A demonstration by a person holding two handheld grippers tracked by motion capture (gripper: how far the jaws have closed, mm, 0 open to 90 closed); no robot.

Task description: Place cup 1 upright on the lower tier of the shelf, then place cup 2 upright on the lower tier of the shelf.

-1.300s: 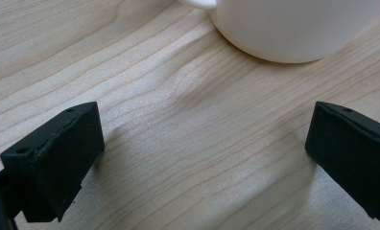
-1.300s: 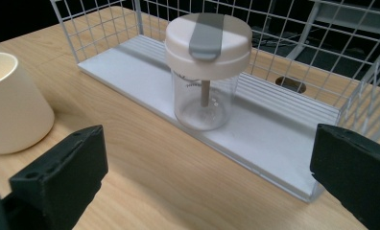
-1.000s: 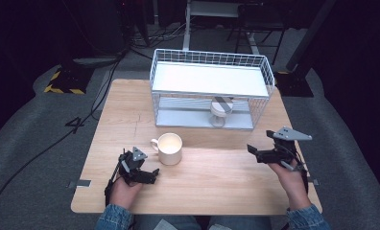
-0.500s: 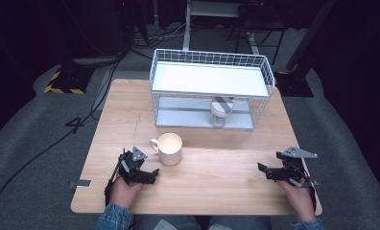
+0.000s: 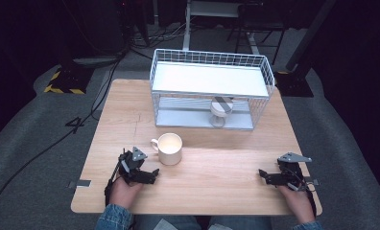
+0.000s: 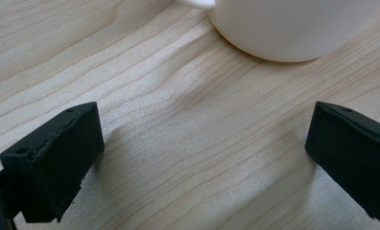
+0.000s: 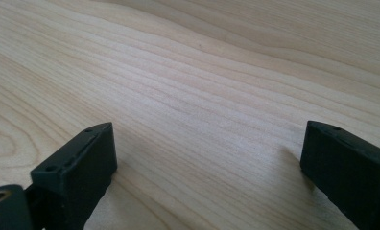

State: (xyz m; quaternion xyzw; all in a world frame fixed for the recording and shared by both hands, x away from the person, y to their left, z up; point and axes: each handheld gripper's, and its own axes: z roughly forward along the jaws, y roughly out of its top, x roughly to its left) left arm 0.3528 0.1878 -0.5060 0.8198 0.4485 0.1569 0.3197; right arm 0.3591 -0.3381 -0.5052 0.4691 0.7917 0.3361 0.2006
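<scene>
Resting both my claws on the wooden table [image 5: 217, 167] near its front edge, I hold nothing in either one. My left gripper [image 5: 152, 173] lies toward the front left corner with its jaws spread wide and only bare wood between them, and the white mug [image 5: 169, 148] stands upright just beyond it, close but not touching, its handle turned toward the table's left edge. In the left gripper view the mug's base [image 6: 293, 28] sits ahead of the open jaws and a little off to one side. My right gripper [image 5: 264, 175] rests near the front right corner, well apart from the mug, jaws likewise released, and the right gripper view looks out on wood grain alone. At the back of the table stands a white wire rack [image 5: 209, 88] with a flat upper shelf, and on its lower level sits a small pale cup-like thing with a dark band [image 5: 221, 110]; I cannot make out what it is. As I judge it, the work on the mug has not yet started: it stands free on the table, ungrasped. What is left is to bring my left claw forward around the mug, close on it, and carry it wherever it belongs, perhaps the rack.
</scene>
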